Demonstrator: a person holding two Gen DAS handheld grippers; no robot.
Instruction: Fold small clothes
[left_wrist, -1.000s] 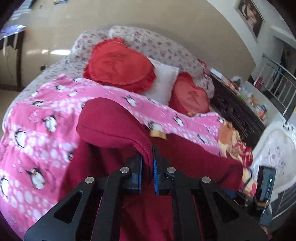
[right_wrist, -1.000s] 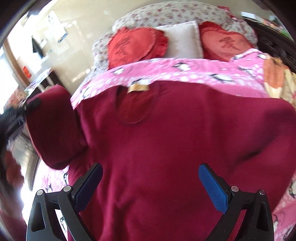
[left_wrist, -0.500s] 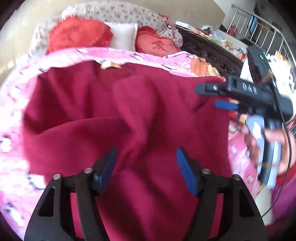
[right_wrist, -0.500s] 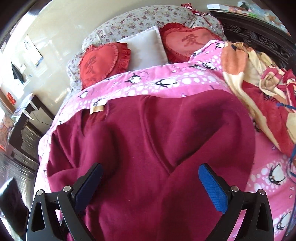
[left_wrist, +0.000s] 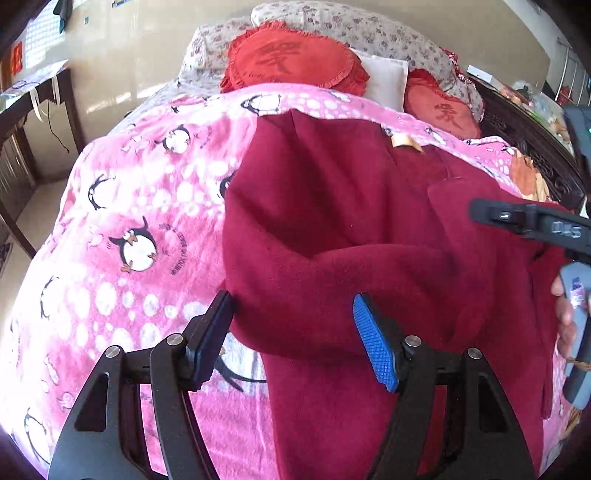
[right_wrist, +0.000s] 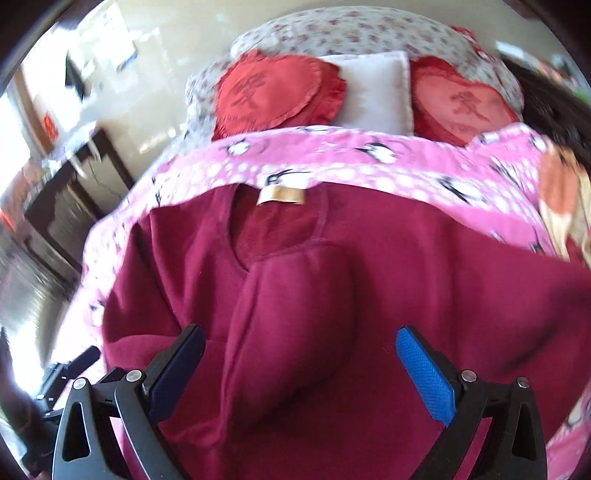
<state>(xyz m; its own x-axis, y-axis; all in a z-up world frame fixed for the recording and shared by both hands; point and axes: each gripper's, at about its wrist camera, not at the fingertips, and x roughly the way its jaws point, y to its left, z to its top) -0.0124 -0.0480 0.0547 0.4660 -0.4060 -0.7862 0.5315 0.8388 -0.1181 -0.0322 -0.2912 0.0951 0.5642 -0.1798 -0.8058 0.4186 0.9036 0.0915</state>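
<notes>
A dark red fleece top (left_wrist: 332, 221) lies on the pink penguin blanket (left_wrist: 129, 221), neck tag (left_wrist: 404, 142) toward the pillows. Its left sleeve is folded across the body. My left gripper (left_wrist: 295, 339) is open and empty, just above the top's left edge near the folded sleeve. In the right wrist view the top (right_wrist: 406, 277) fills the middle, with a sleeve (right_wrist: 291, 310) laid over the chest below the tag (right_wrist: 281, 195). My right gripper (right_wrist: 301, 373) is open and empty, its jaws either side of that sleeve. The right gripper's body (left_wrist: 532, 225) shows at the left view's right edge.
Two red heart cushions (right_wrist: 273, 92) and a white pillow (right_wrist: 376, 88) sit at the bed's head. An orange patterned cloth (left_wrist: 524, 177) lies at the right edge of the bed. A dark wooden desk (left_wrist: 22, 122) stands left of the bed, a dark carved bedframe (left_wrist: 517, 136) to the right.
My left gripper let go of the sleeve, which now lies folded across the body, and swung left over the top's edge. My right gripper, open throughout, moved over the folded sleeve.
</notes>
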